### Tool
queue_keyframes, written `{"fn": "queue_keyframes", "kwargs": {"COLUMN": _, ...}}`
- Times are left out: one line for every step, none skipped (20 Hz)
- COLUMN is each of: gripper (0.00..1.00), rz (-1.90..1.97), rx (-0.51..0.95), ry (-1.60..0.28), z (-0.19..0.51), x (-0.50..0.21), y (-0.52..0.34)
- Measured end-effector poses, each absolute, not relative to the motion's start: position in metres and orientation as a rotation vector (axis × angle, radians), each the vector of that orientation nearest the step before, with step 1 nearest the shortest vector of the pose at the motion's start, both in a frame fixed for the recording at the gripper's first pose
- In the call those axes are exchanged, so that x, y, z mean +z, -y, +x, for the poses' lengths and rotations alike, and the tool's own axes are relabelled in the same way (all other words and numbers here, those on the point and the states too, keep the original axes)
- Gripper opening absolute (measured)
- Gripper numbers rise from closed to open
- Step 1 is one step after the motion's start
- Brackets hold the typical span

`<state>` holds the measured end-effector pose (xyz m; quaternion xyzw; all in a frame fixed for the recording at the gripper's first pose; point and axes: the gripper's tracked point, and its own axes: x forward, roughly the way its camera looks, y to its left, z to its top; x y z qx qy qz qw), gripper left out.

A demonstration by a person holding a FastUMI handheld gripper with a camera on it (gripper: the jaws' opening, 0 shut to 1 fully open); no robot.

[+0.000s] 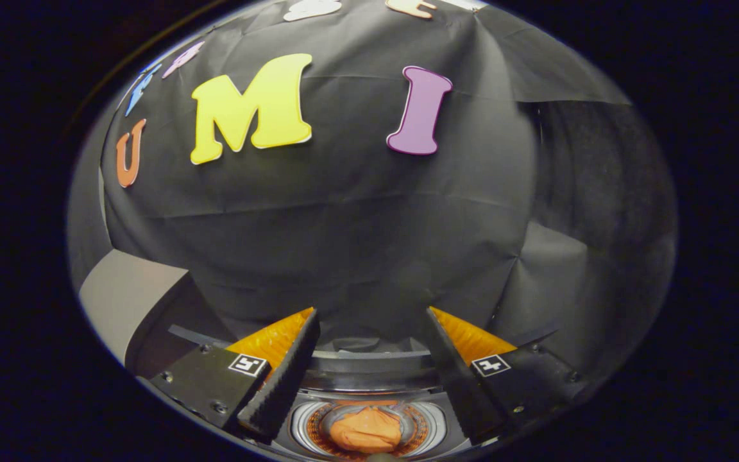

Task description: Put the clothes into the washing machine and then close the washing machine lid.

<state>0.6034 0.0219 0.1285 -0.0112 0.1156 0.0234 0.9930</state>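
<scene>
One orange garment [367, 428] lies bunched in the washing machine [369, 375] drum, below and between the gripper [369, 321] fingers. The jaws stand wide, holding nothing. The drum's near part is cut off; its lid is hard to make out.

One washing machine [369, 372], one orange garment [365, 428], two fingers [286, 372] spread apart.

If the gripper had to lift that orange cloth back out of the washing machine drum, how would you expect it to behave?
The orange cloth lies bunched and creased in the drum, so it is probably floppy and would drape and sag from one pinch. It looks thin, so likely light. It should not roll or break, though a fold might slip free. The gripper is open above it, holding nothing.
</scene>
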Motion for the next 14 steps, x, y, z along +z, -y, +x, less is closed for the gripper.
{"fn": "queue_keyframes", "kwargs": {"gripper": 1.0, "rz": -0.021, "rx": 0.043, "ry": -0.232, "z": 0.601, "x": 0.126, "y": -0.022}}
{"fn": "queue_keyframes", "kwargs": {"gripper": 1.0, "rz": -0.023, "rx": 0.04, "ry": -0.23, "z": 0.597, "x": 0.124, "y": -0.022}}
{"fn": "queue_keyframes", "kwargs": {"gripper": 1.0, "rz": -0.023, "rx": 0.037, "ry": -0.23, "z": 0.593, "x": 0.122, "y": -0.022}}
{"fn": "queue_keyframes", "kwargs": {"gripper": 1.0, "rz": -0.022, "rx": 0.033, "ry": -0.231, "z": 0.588, "x": 0.12, "y": -0.022}}
{"fn": "queue_keyframes", "kwargs": {"gripper": 1.0, "rz": -0.02, "rx": 0.028, "ry": -0.233, "z": 0.585, "x": 0.117, "y": -0.021}}
{"fn": "queue_keyframes", "kwargs": {"gripper": 1.0, "rz": -0.021, "rx": 0.022, "ry": -0.234, "z": 0.581, "x": 0.115, "y": -0.02}}
{"fn": "queue_keyframes", "kwargs": {"gripper": 1.0, "rz": -0.023, "rx": 0.015, "ry": -0.234, "z": 0.576, "x": 0.113, "y": -0.019}}
{"fn": "queue_keyframes", "kwargs": {"gripper": 1.0, "rz": -0.025, "rx": 0.009, "ry": -0.235, "z": 0.571, "x": 0.11, "y": -0.019}}
{"fn": "queue_keyframes", "kwargs": {"gripper": 1.0, "rz": -0.025, "rx": 0.003, "ry": -0.237, "z": 0.567, "x": 0.107, "y": -0.018}}
{"fn": "queue_keyframes", "kwargs": {"gripper": 1.0, "rz": -0.023, "rx": -0.003, "ry": -0.244, "z": 0.562, "x": 0.103, "y": -0.016}}
{"fn": "queue_keyframes", "kwargs": {"gripper": 1.0, "rz": -0.023, "rx": -0.008, "ry": -0.25, "z": 0.558, "x": 0.1, "y": -0.017}}
{"fn": "queue_keyframes", "kwargs": {"gripper": 1.0, "rz": -0.024, "rx": -0.01, "ry": -0.256, "z": 0.553, "x": 0.097, "y": -0.016}}
{"fn": "queue_keyframes", "kwargs": {"gripper": 1.0, "rz": -0.024, "rx": -0.013, "ry": -0.261, "z": 0.549, "x": 0.092, "y": -0.016}}
{"fn": "queue_keyframes", "kwargs": {"gripper": 1.0, "rz": -0.024, "rx": -0.013, "ry": -0.267, "z": 0.544, "x": 0.088, "y": -0.015}}
